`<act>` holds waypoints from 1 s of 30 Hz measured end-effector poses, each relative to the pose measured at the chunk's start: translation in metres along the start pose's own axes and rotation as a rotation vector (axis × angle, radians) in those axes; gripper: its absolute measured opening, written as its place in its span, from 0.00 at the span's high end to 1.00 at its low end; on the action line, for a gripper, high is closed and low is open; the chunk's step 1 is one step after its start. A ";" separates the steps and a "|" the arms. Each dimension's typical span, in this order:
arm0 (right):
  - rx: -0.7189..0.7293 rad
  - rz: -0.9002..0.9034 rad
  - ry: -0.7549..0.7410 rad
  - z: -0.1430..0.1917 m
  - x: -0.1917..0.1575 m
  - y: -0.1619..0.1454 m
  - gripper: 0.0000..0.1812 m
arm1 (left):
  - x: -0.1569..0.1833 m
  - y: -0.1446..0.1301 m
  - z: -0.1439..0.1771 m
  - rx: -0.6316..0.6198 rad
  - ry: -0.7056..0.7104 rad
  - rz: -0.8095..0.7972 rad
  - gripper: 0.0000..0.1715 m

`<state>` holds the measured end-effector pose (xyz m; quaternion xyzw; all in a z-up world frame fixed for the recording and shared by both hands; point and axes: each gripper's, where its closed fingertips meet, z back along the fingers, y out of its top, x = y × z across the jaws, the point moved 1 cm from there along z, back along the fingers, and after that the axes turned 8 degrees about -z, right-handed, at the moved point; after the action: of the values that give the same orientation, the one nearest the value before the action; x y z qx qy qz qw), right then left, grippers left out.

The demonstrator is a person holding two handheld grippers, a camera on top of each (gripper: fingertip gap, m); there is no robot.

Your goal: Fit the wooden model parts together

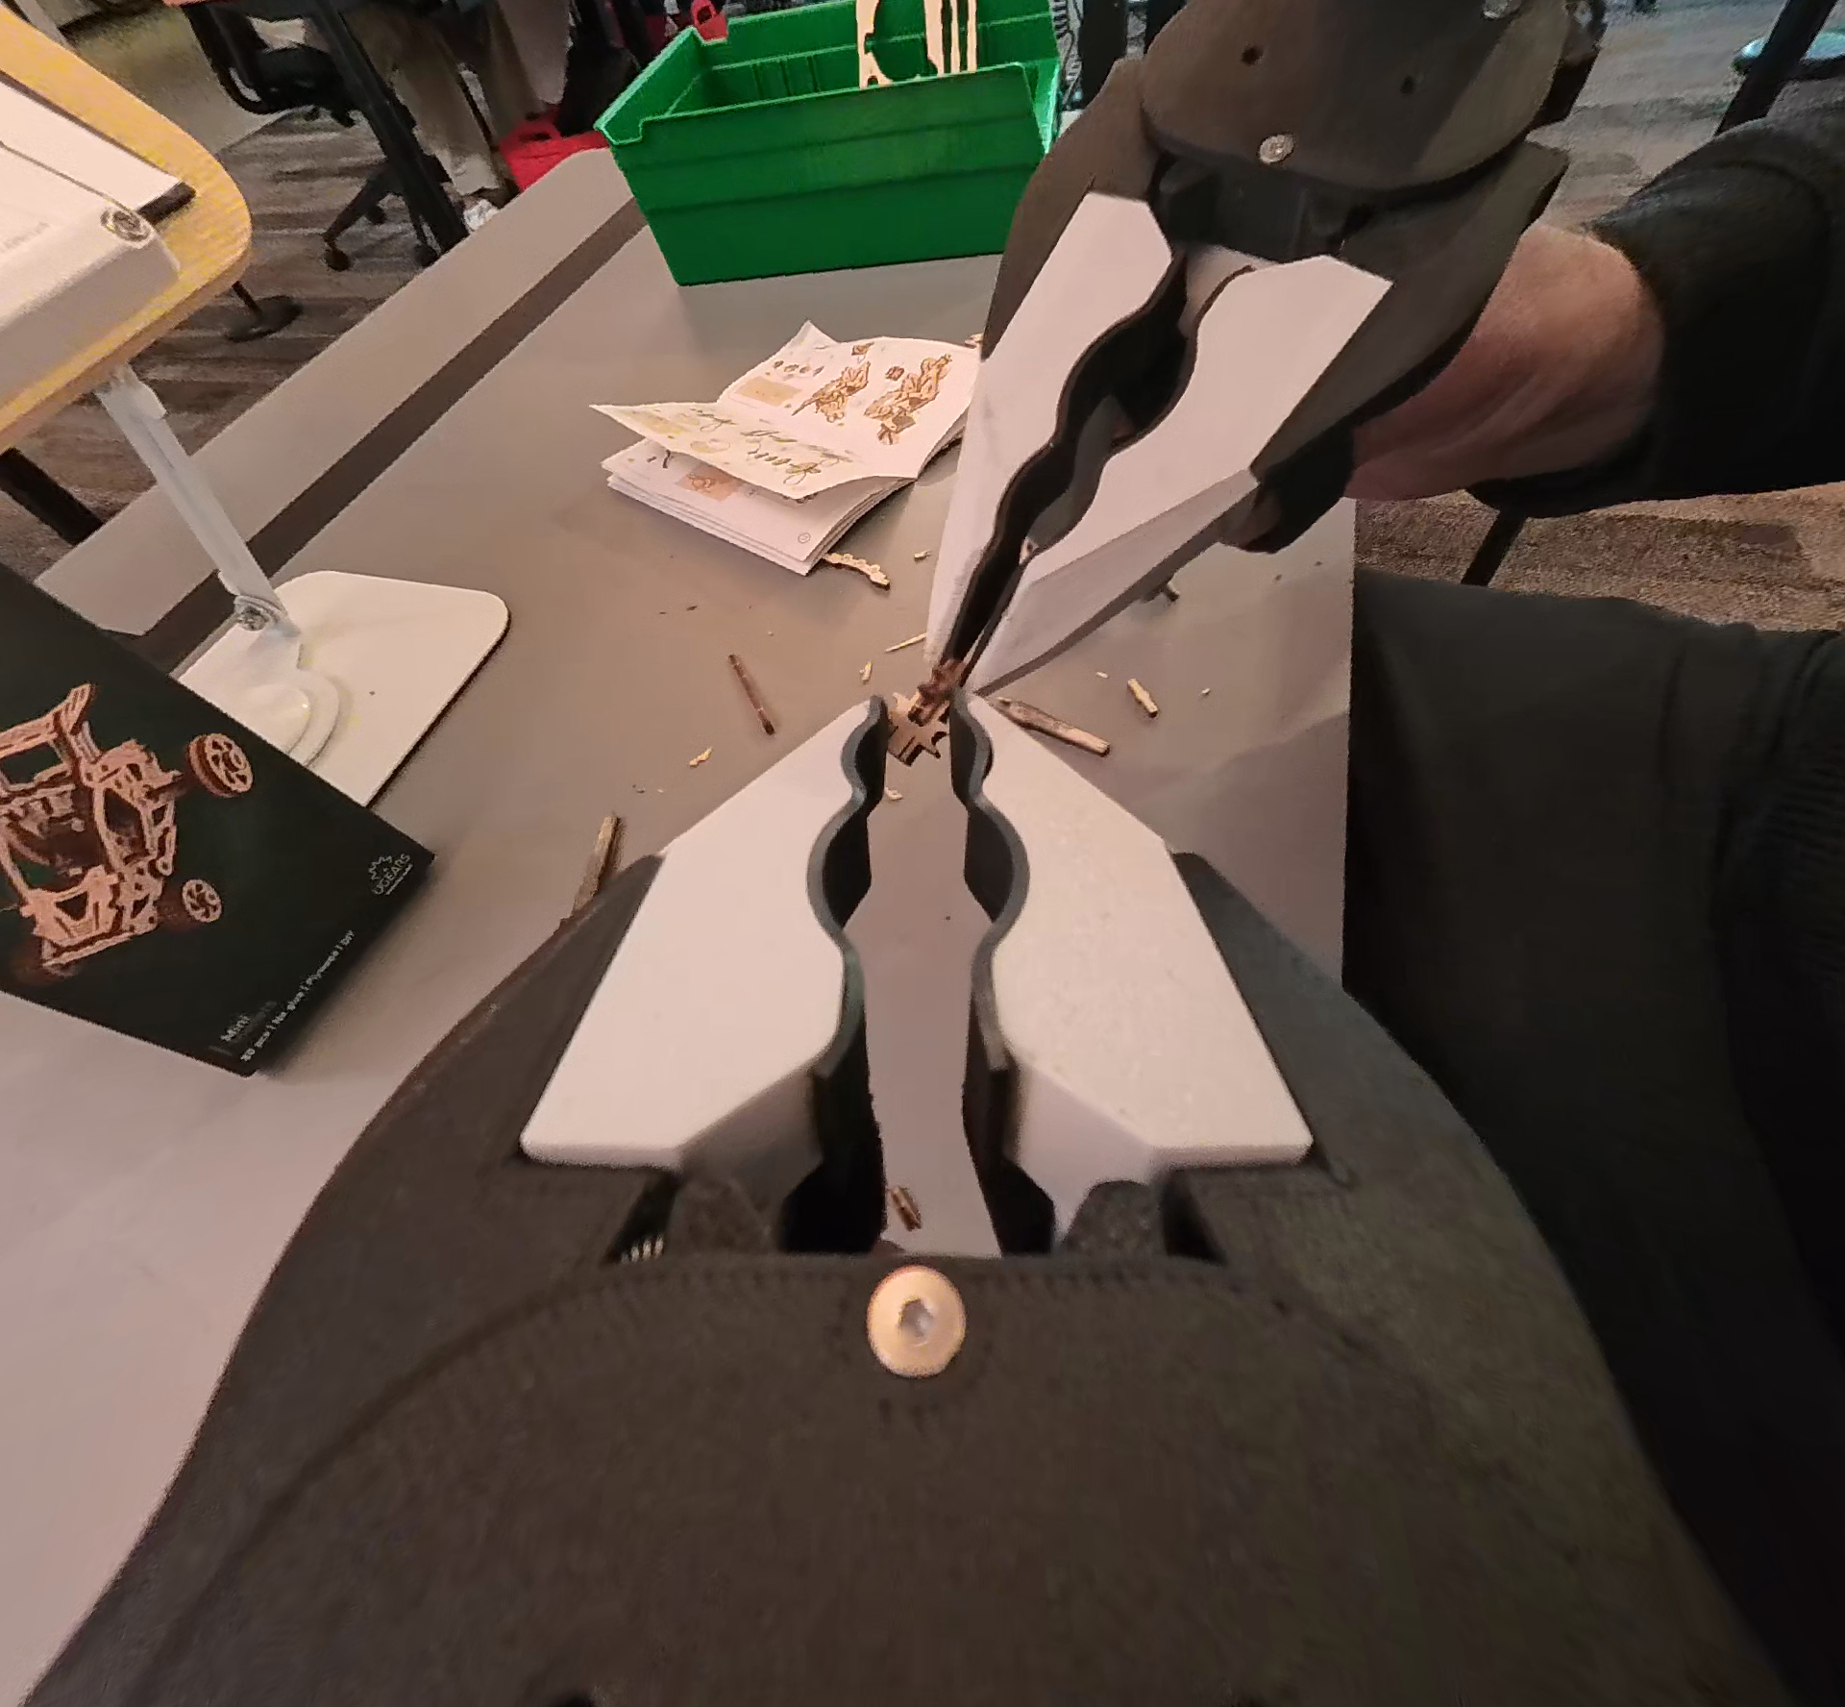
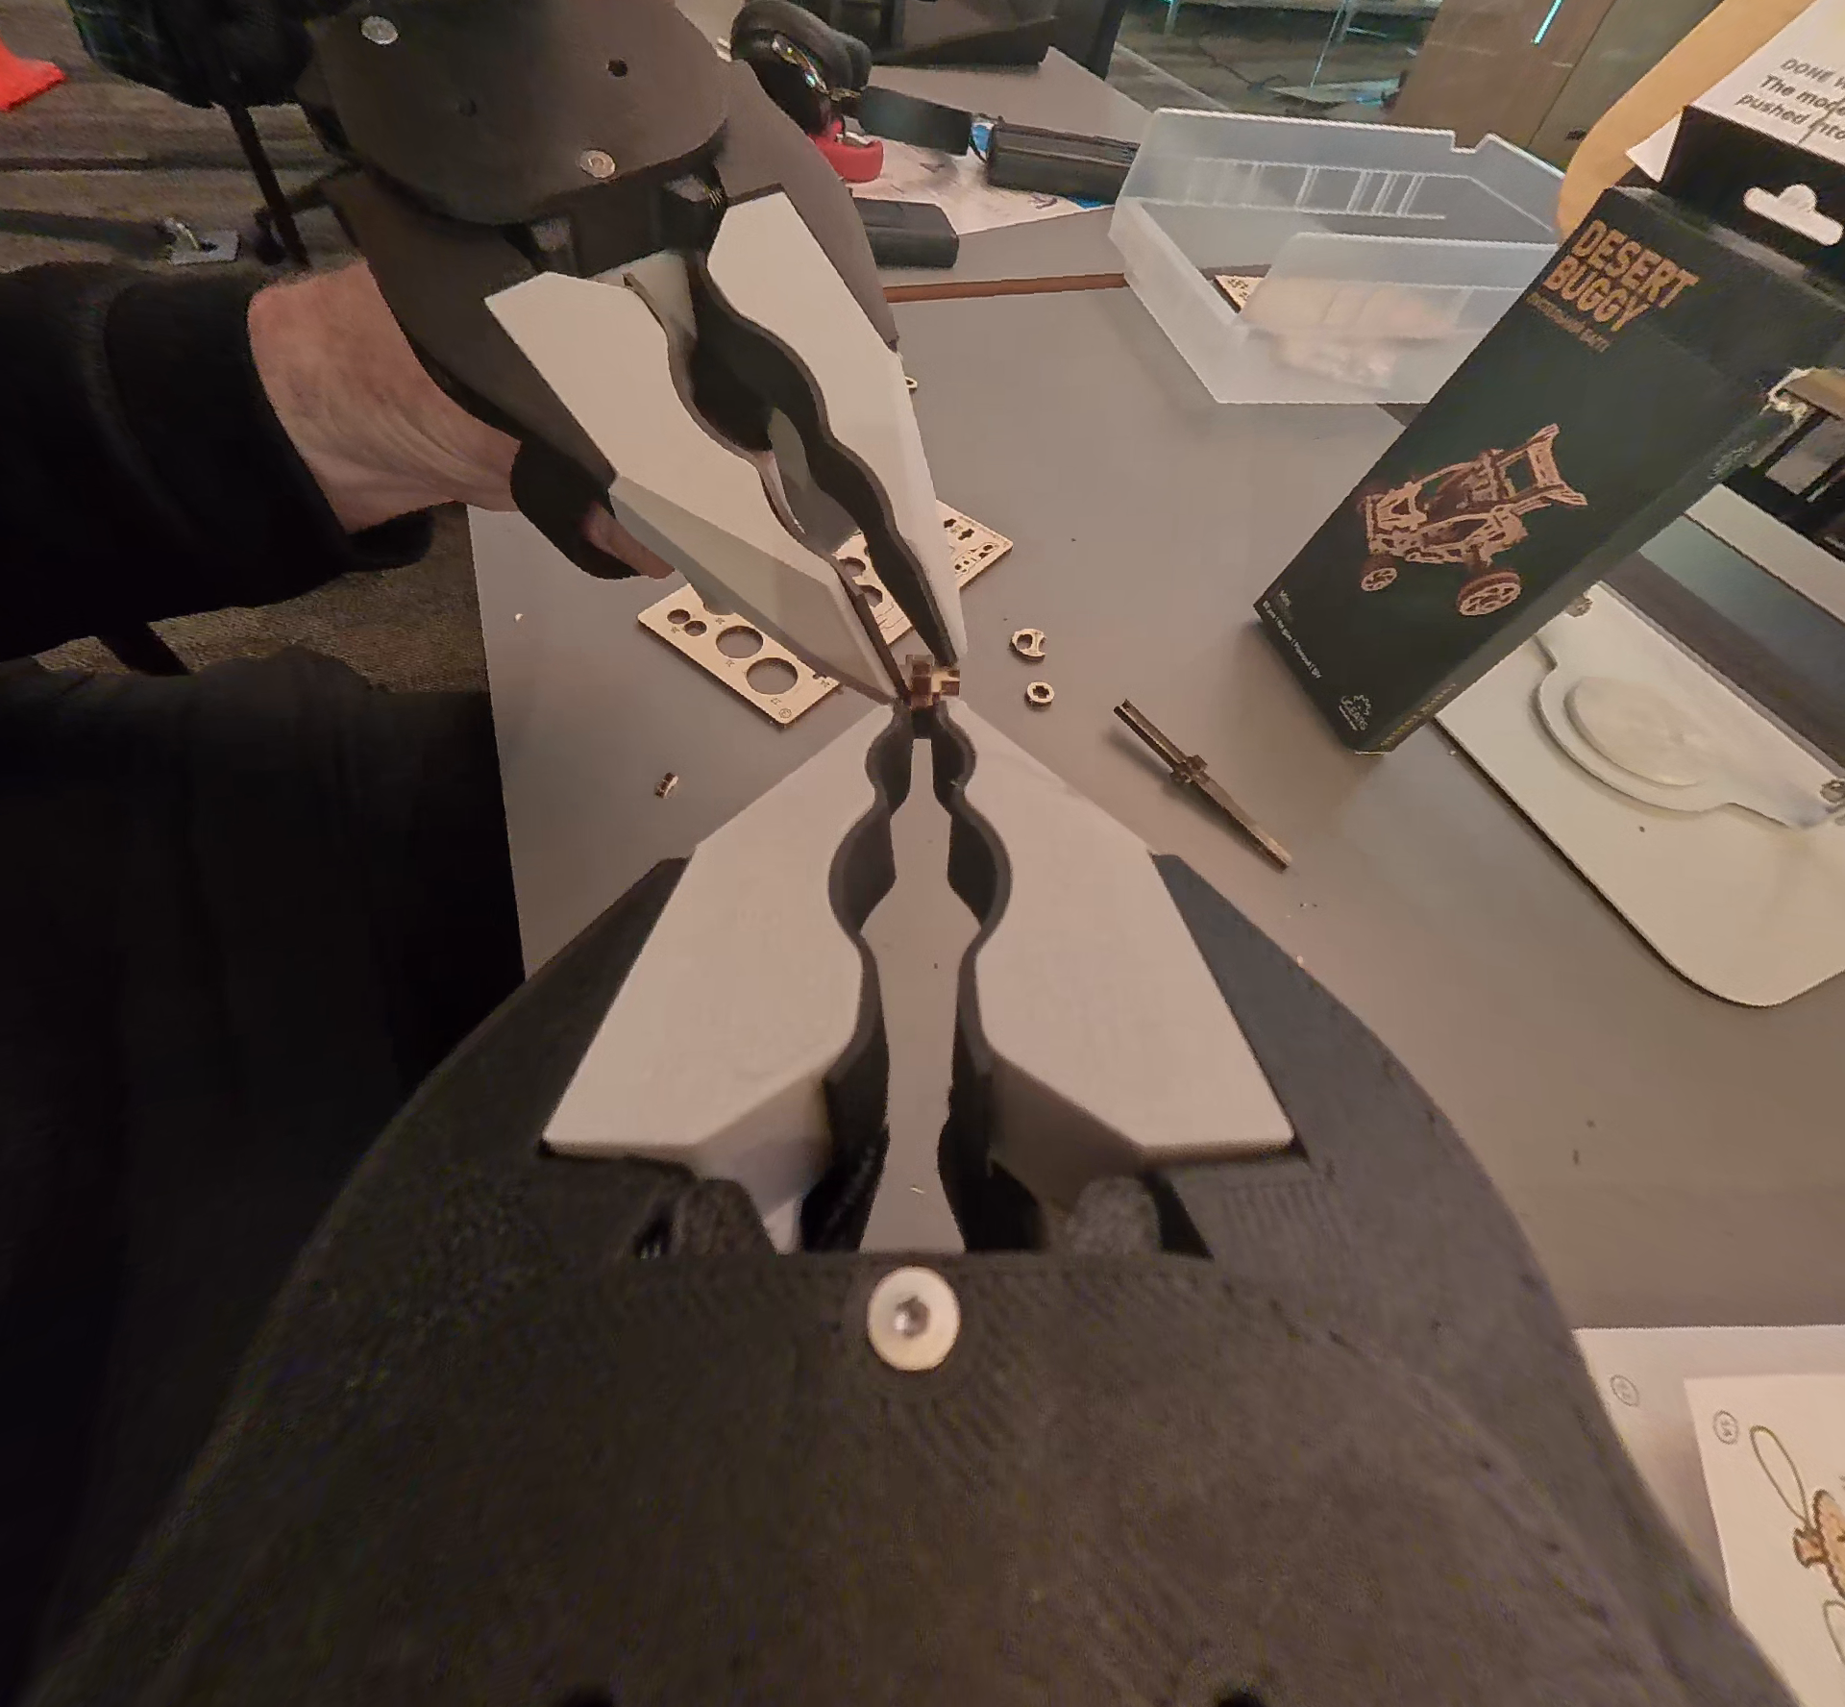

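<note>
My left gripper (image 1: 917, 728) pinches a gear piece (image 1: 914, 740); my right gripper (image 2: 923, 718) clamps a small peg (image 2: 923, 682). I should align them squarely, then press gently.

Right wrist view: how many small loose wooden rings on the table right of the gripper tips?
2. One ring lies just right of the meeting tips; a smaller ring lies just below it, nearer the dark wooden rod. Others may be hidden behind the hand-held grippers.

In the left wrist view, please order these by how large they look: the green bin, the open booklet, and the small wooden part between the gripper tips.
1. Green bin
2. Open booklet
3. Wooden part, far the smallest
</note>
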<state>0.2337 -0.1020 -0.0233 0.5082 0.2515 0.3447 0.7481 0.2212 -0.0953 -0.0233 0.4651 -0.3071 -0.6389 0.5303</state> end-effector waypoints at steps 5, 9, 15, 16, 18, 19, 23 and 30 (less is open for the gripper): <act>0.023 -0.010 0.000 0.002 0.001 0.004 1.00 | -0.001 0.006 0.001 0.023 0.023 0.007 0.95; 0.039 -0.043 0.011 0.003 0.001 0.006 1.00 | -0.002 0.011 0.002 0.048 0.039 0.026 0.94; 0.061 -0.123 0.058 -0.001 -0.002 0.007 1.00 | -0.002 0.020 -0.002 0.070 0.038 0.020 1.00; 0.080 -0.142 0.064 0.000 -0.001 0.009 1.00 | -0.003 0.022 0.001 0.099 0.017 0.047 1.00; 0.099 -0.173 0.069 0.002 0.001 0.011 1.00 | -0.007 0.024 0.007 0.133 0.019 0.080 1.00; 0.101 -0.178 0.062 0.002 0.004 0.011 1.00 | -0.008 0.024 0.009 0.139 0.020 0.083 1.00; 0.117 -0.206 0.069 0.005 0.007 0.010 1.00 | -0.013 0.026 0.021 0.196 0.044 0.130 0.94; 0.161 -0.258 0.116 0.010 0.007 0.016 1.00 | -0.012 0.008 0.012 0.190 -0.017 0.261 0.90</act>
<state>0.2411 -0.0983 -0.0054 0.5091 0.3845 0.2531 0.7272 0.2133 -0.0865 -0.0086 0.4637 -0.4283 -0.5367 0.5599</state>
